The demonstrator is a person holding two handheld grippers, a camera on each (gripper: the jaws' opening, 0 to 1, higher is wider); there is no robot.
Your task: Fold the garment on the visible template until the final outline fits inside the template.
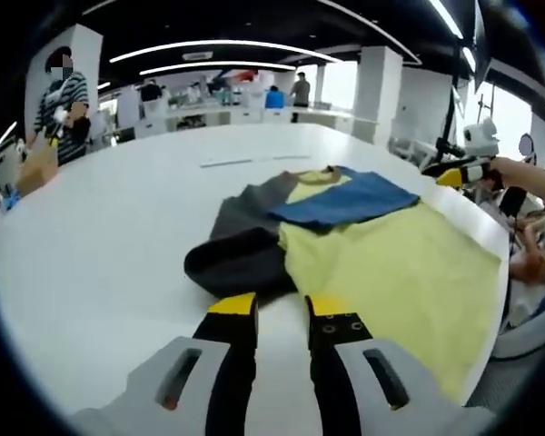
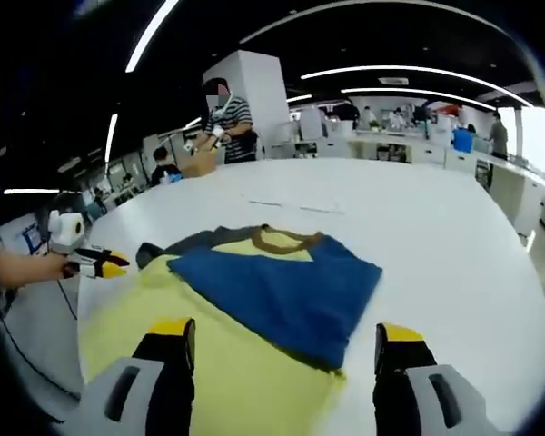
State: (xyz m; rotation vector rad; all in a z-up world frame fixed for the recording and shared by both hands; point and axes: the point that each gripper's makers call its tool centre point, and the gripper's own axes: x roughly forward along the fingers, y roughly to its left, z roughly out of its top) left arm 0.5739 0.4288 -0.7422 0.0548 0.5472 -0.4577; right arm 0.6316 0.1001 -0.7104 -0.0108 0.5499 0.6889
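Garment (image 2: 263, 282) lies partly folded on the white worktop (image 2: 436, 236), blue sleeve over yellow body, while the left gripper (image 1: 282, 313) and right gripper (image 2: 286, 341) hover above it, jaws apart, empty.

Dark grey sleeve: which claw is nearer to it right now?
Left. The left claw sits just short of the dark grey sleeve; the right claw is across the shirt, beyond the blue fold.

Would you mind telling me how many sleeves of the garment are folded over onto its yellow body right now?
1: the blue sleeve lies folded across the yellow garment. The dark grey sleeve still spreads out on the white table before the left gripper. None seems hidden.
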